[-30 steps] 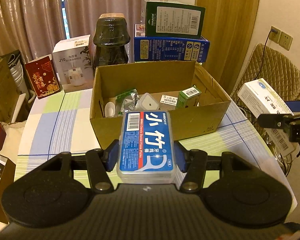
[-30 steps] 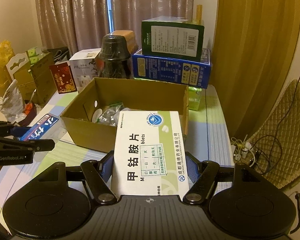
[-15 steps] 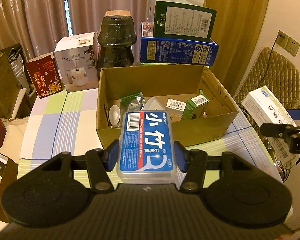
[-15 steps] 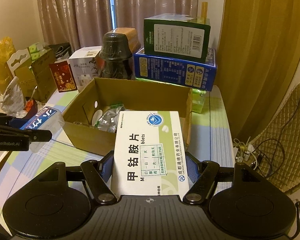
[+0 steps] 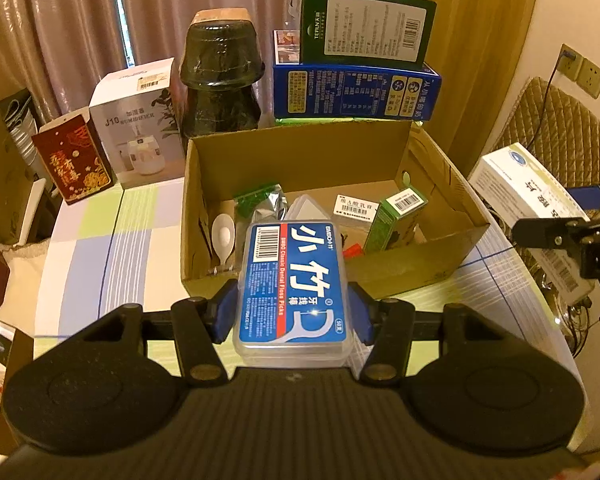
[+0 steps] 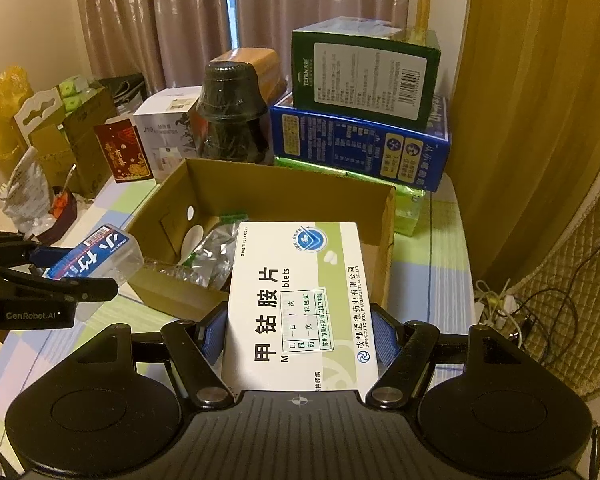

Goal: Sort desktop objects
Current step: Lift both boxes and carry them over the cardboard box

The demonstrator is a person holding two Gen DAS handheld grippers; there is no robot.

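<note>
My left gripper (image 5: 292, 312) is shut on a clear dental floss pick box (image 5: 294, 284) with a blue label, held just before the near wall of an open cardboard box (image 5: 324, 280). My right gripper (image 6: 298, 330) is shut on a white and green medicine box (image 6: 298, 296), which hangs in front of the same cardboard box (image 6: 276, 192). Inside the carton lie a white spoon (image 5: 223, 236), a foil pouch (image 5: 266, 206), a small green box (image 5: 394, 220) and a white tube box (image 5: 356, 206). Each gripper shows in the other's view: the right gripper (image 5: 548, 216) at the right, the left gripper (image 6: 76, 268) at the left.
Behind the carton stand a black stacked bowl pack (image 5: 220, 80), a white humidifier box (image 5: 140, 120), a red packet (image 5: 76, 164), and a blue box (image 5: 356, 92) with a green box (image 5: 364, 20) on top. A checked tablecloth (image 5: 88, 248) covers the table. A padded chair (image 6: 572, 280) stands right.
Both grippers have moved forward toward the cardboard box with their loads; the carton and the stacked boxes behind it look nearer and larger. Both grips are unchanged.
</note>
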